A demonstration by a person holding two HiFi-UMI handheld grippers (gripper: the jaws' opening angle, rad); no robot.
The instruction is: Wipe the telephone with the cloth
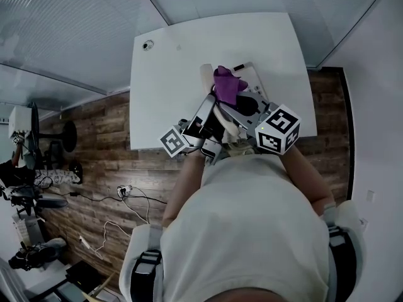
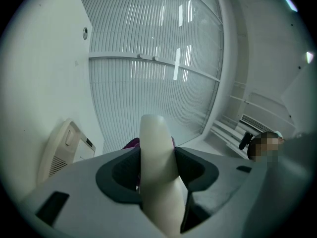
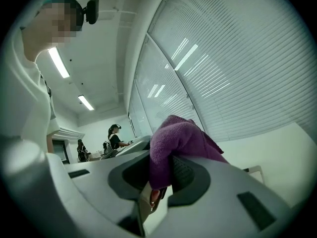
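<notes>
Currently, left gripper view: left gripper [image 2: 157,155] is clamped on the cream plastic telephone handset [image 2: 156,182]. Both dark pads press its sides, and the jaws stand fairly wide w/ the handset filling the gap. The handset's rounded end sticks up past the jaws. The cream rectangular telephone base [image 2: 62,150] lies on the white table top [image 2: 34,83]. In this view the gripper is to the right of the base and apart from it. A sliver of purple fleecy cloth [image 2: 132,144] shows just behind the handset. Slatted window blinds [image 2: 148,83] are beyond the base.

Right gripper view: right gripper [image 3: 163,182] is closed on the cloth. A bunched wad is pinched btwn the pads and bulges above the jaws. Sth small and reddish sits under the wad, btwn the jaws; can't tell what. Two people [image 3: 115,135] stand far back in the room.

Head view: the base sits on the table, close to its near edge. The cloth is over the base's left part; contact can't be told. The handset is just left of the cloth, at the base's left edge. Both grippers come in from the near side of the base. The left marker cube [image 1: 173,141] and right marker cube [image 1: 278,129] are at the table's near edge. The person's white shirt [image 1: 252,231] fills the view nearer than the base. Dark wood-plank floor [image 1: 94,143] lies left of the table.
</notes>
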